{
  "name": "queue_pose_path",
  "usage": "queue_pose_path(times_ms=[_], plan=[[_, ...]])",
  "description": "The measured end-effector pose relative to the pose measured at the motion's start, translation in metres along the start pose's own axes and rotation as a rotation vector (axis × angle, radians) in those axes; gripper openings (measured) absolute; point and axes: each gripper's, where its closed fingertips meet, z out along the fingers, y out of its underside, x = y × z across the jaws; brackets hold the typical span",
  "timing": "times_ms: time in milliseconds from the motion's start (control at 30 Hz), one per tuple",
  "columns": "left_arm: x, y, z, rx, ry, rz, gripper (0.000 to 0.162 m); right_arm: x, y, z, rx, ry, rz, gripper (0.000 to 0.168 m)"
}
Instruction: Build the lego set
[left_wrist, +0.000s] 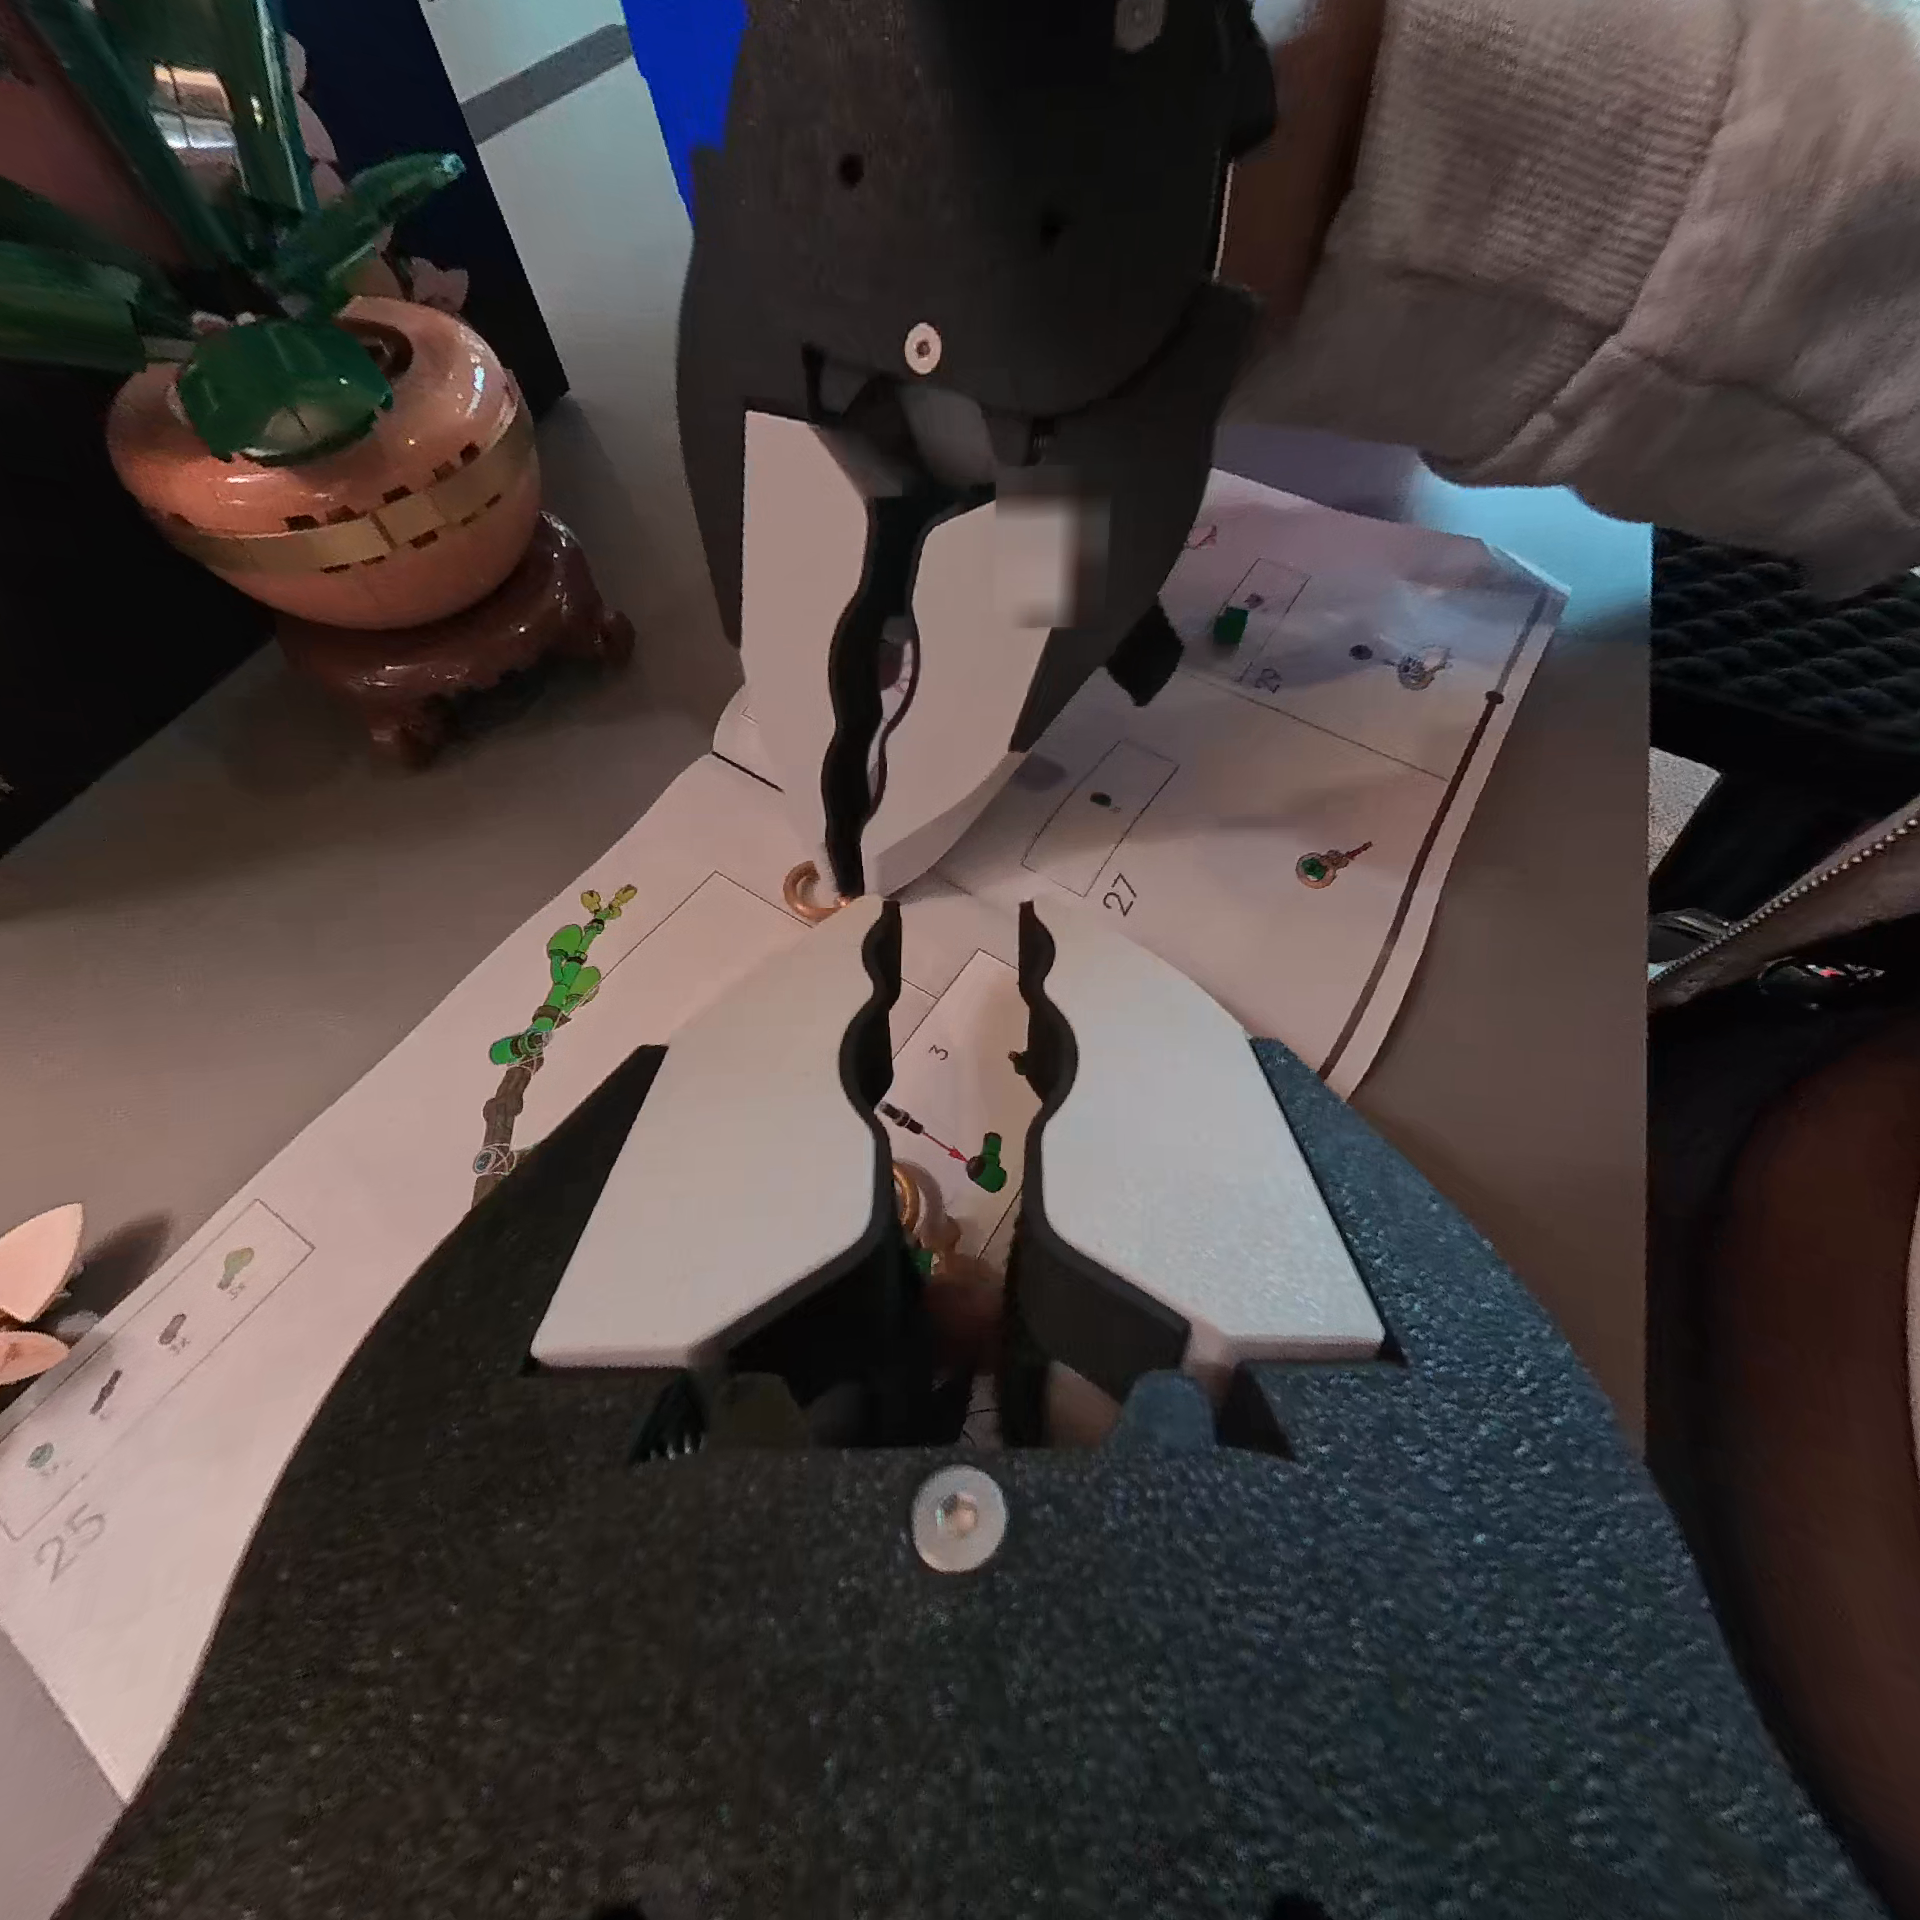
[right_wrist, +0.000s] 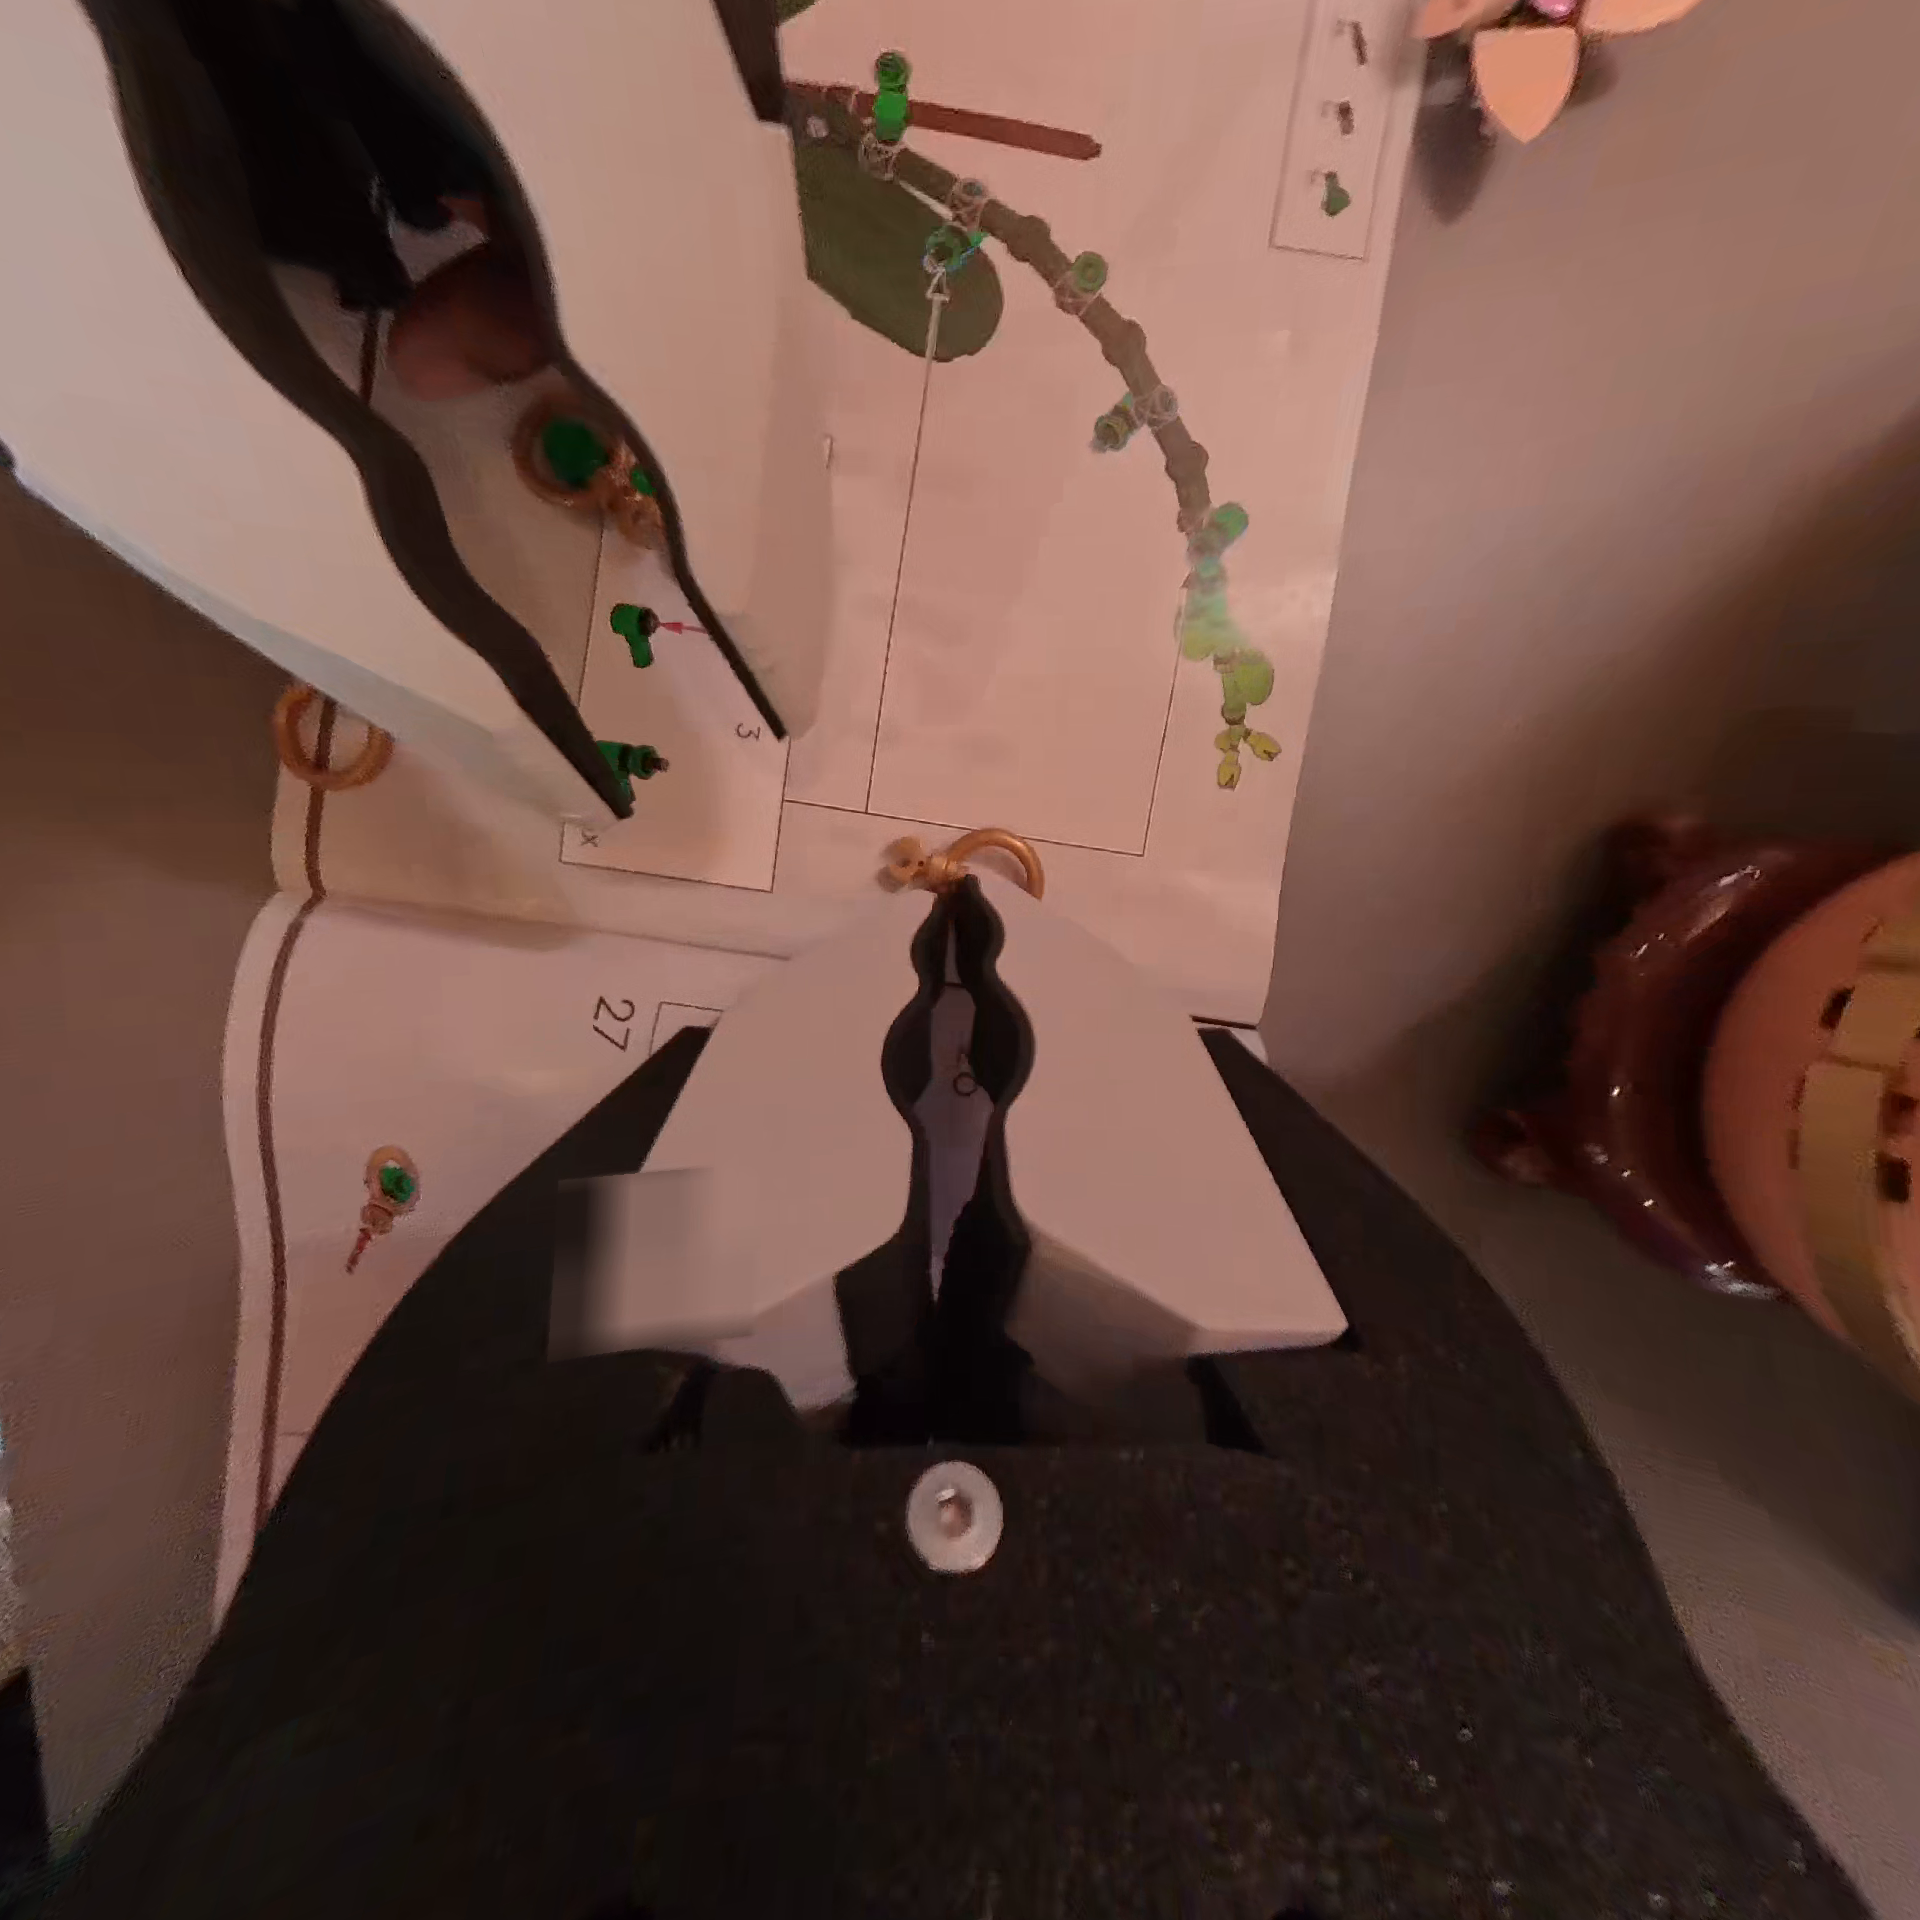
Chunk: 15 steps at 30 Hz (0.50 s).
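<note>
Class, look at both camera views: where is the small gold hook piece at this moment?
The gold hook piece is pinched at the tips of the right gripper, above the open instruction booklet; in the left wrist view it shows just beyond the left gripper.

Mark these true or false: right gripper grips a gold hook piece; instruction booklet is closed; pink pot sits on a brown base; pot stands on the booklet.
1. The right gripper pinches a gold hook piece at its fingertips. True.
2. The instruction booklet is closed. False: it lies open, with printed build steps showing under both grippers.
3. The pink pot sits on a dark brown base. True.
4. The pot stands on the booklet. False: it stands on the grey table, beside the booklet.
</note>
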Motion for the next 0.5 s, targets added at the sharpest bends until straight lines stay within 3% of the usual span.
queue_pose_path(times_ms=[300, 333, 500], plan=[[0.007, -0.006, 0.006, 0.01, -0.013, 0.046, 0.023, -0.033, 0.023, -0.042, 0.179, 0.138, 0.444, 0.0], [0.008, -0.004, 0.009, -0.019, -0.016, 0.058, 0.023, -0.038, 0.023, -0.043, 0.199, 0.139, 0.422, 0.0], [-0.009, 0.02, 0.016, -0.212, -0.114, 0.04, 0.023, -0.019, 0.003, -0.04, 0.176, 0.169, 0.105, 0.033]])
